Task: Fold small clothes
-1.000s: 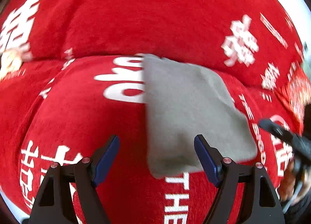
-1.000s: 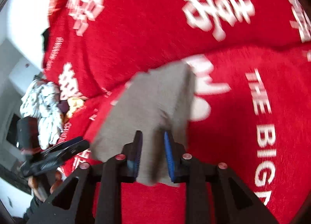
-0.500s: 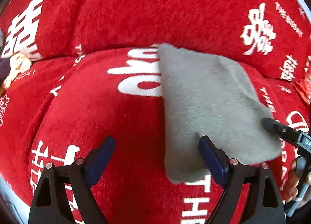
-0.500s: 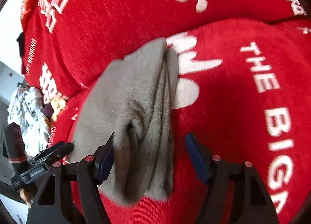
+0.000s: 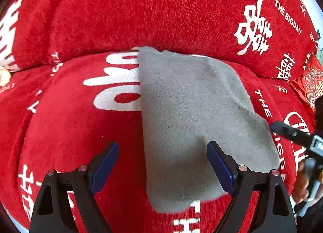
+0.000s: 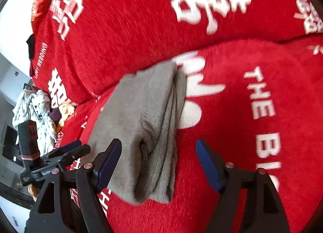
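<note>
A small grey garment [image 5: 191, 121] lies folded on the seat of a red sofa cover [image 5: 70, 132]. Its layered edge [image 6: 161, 142] faces the right wrist camera. My left gripper [image 5: 162, 148] hovers open over the garment's near left part, pads clear of the fabric. My right gripper [image 6: 158, 144] has its jaws opening. The garment's folded edge lies between and below them, and neither pad presses on it. One finger of the right gripper [image 5: 290, 134] shows at the garment's right edge. The left gripper [image 6: 66, 152] appears at the left of the right wrist view.
The sofa's red back cushion [image 5: 161, 10], printed with white characters, rises right behind the garment. A heap of white and mixed clothes [image 6: 34, 111] sits at the far left end of the seat. A red patterned pillow [image 5: 310, 85] lies at the right.
The right gripper let go of the grey garment and spread wide, leaving it flat on the seat. The left gripper came nearer, so the garment fills more of its view.
</note>
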`<state>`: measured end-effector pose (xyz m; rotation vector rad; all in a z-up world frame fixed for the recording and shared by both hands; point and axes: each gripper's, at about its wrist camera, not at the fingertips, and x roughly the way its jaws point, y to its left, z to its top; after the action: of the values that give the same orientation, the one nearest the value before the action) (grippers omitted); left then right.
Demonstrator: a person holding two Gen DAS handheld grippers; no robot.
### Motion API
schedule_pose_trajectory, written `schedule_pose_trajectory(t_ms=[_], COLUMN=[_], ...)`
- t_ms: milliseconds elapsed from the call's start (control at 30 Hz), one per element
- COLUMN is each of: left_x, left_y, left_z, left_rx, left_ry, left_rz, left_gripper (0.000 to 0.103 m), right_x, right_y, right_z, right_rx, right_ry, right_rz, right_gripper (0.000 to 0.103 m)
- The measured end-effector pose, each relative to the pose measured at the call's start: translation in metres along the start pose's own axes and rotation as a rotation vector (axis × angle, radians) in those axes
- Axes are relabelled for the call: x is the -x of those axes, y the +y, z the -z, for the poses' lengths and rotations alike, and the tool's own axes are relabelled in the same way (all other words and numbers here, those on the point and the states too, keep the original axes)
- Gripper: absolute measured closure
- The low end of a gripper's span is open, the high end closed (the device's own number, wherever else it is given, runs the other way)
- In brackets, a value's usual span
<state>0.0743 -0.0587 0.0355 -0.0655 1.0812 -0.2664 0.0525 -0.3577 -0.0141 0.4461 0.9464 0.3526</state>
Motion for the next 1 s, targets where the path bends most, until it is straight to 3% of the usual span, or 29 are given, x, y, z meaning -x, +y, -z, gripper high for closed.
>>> schedule_pose_trajectory(t_ms=[133, 400, 500, 567, 667, 733, 767, 833, 900, 1000], left_x=[-0.020, -0.060, -0.067, -0.067, -0.067, -0.068, -0.067, -0.062, -0.051, -0.044], left_y=[0.002, 0.010, 0.012, 0.010, 0.008, 0.009, 0.009, 0.008, -0.004, -0.025], left_z=[-0.011, -0.026, -0.027, -0.027, -0.027, -0.028, -0.028, -0.029, -0.027, -0.025], left_rx=[0.000, 0.065, 0.090, 0.074, 0.057, 0.057, 0.059, 0.047, -0.015, -0.105], left_ry=[0.041, 0.148, 0.155, 0.152, 0.147, 0.141, 0.135, 0.113, 0.074, 0.041], left_rz=[0.035, 0.245, 0.289, 0.293, 0.300, 0.295, 0.290, 0.282, 0.233, 0.133], left_gripper=[0.014, 0.014, 0.014, 0.014, 0.017, 0.029, 0.033, 0.049, 0.057, 0.060], right_x=[-0.032, -0.063, -0.072, -0.080, -0.085, -0.086, -0.086, -0.084, -0.079, -0.075], right_y=[-0.008, -0.004, 0.001, 0.008, 0.022, 0.025, 0.025, 0.023, 0.027, 0.046], right_z=[-0.007, -0.017, -0.023, -0.023, -0.019, -0.018, -0.018, -0.018, -0.018, -0.015], right_rx=[-0.044, -0.032, -0.033, -0.011, 0.067, 0.073, 0.070, 0.052, 0.084, 0.172], right_ry=[0.058, 0.099, 0.110, 0.133, 0.129, 0.130, 0.131, 0.132, 0.120, 0.094], right_rz=[-0.018, -0.021, -0.038, -0.068, -0.024, -0.021, -0.021, -0.025, -0.012, 0.066], right_gripper=[0.024, 0.024, 0.024, 0.023, 0.025, 0.044, 0.049, 0.062, 0.065, 0.068])
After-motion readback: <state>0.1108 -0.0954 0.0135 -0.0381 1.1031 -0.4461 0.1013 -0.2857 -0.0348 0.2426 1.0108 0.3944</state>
